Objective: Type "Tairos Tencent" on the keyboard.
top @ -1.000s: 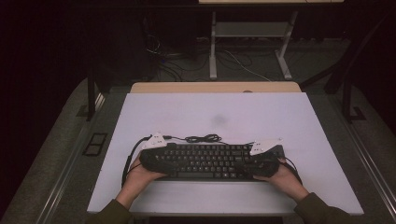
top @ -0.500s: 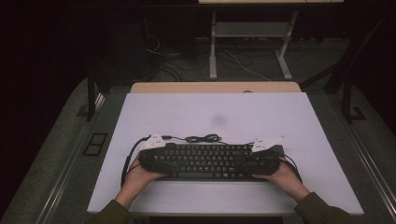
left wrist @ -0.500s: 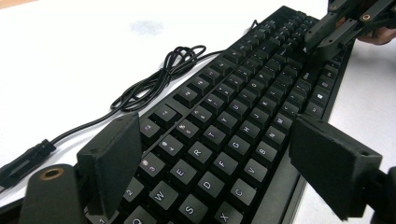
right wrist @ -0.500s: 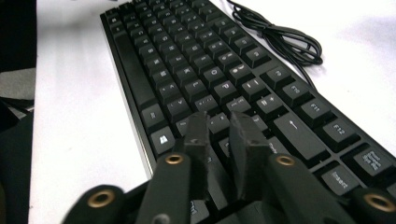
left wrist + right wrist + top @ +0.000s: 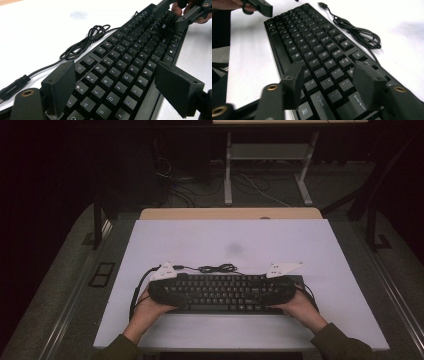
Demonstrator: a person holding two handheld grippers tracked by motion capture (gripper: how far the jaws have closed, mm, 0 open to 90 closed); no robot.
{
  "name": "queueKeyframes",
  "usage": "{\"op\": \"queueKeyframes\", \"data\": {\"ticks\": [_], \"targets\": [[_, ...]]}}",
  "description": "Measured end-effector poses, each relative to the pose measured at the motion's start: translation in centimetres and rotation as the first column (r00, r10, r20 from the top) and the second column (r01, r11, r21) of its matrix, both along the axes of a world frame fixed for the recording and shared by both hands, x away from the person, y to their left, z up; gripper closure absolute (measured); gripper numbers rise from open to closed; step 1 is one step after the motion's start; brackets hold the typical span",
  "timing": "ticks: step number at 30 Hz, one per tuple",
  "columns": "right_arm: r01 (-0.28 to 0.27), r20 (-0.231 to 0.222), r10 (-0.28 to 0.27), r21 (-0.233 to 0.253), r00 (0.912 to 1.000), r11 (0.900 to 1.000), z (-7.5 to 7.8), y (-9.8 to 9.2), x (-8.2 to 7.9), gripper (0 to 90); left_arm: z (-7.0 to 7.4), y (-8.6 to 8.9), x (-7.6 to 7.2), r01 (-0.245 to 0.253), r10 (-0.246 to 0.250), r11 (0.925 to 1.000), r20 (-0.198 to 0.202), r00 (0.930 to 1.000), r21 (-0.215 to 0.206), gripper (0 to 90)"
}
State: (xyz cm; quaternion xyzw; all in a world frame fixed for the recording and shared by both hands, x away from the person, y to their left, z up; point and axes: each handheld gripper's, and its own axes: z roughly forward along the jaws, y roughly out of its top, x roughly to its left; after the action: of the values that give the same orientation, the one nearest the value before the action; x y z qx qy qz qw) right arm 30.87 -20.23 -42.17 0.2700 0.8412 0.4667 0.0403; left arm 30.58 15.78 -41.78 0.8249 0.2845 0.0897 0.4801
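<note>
Left tool (image 5: 112,87): jaws spread wide, hovering over the left end of the keyboard (image 5: 130,62), one jaw above the number-row edge, the other above the front edge near the C and B keys; nothing pinched between them. From above, left tool (image 5: 167,287) at the keyboard's left end, grey plate on top, held by a hand (image 5: 150,305) at the keyboard's near-left corner.

Right tool (image 5: 329,82): jaws likewise wide apart, poised over the right end of the keyboard (image 5: 312,47) around the Enter and Shift keys; whether the pads touch the keycaps, cannot tell. From above, right tool (image 5: 280,287) at the keyboard's right end, its hand (image 5: 300,307) at the near-right corner.

Keyboard (image 5: 222,292): black, flat on the white worktop (image 5: 225,240), long side parallel to the worktop's near edge, lying in the near half. Cable (image 5: 215,268) coiled loosely just behind the keyboard's far edge, roughly at its middle; plug end (image 5: 322,4) loose on the worktop beyond the keyboard's far-left corner. Faint grey smudge (image 5: 234,249) on the worktop well behind the keyboard. Wooden strip (image 5: 230,213) along the worktop's far edge, farthest from the keyboard.
</note>
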Motion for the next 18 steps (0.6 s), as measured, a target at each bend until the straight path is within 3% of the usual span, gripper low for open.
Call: {"op": "queueKeyframes", "data": {"ticks": [7, 18], "targets": [[0.017, 0.0, -0.017, 0.025, 0.9999, 1.0, 0.2, 0.4, 0.5, 32.1, 0.0, 0.0, 0.0, 0.001, -0.001, 1.0, 0.003, 1.0, 0.001, 16.5], [0.004, 0.008, -0.004, 0.027, 1.0, 1.0, 0.4, 1.8, 1.0, 30.0, 0.0, -0.1, -0.1, 0.001, -0.001, 1.0, 0.003, 1.0, -0.001, 16.5]]}}
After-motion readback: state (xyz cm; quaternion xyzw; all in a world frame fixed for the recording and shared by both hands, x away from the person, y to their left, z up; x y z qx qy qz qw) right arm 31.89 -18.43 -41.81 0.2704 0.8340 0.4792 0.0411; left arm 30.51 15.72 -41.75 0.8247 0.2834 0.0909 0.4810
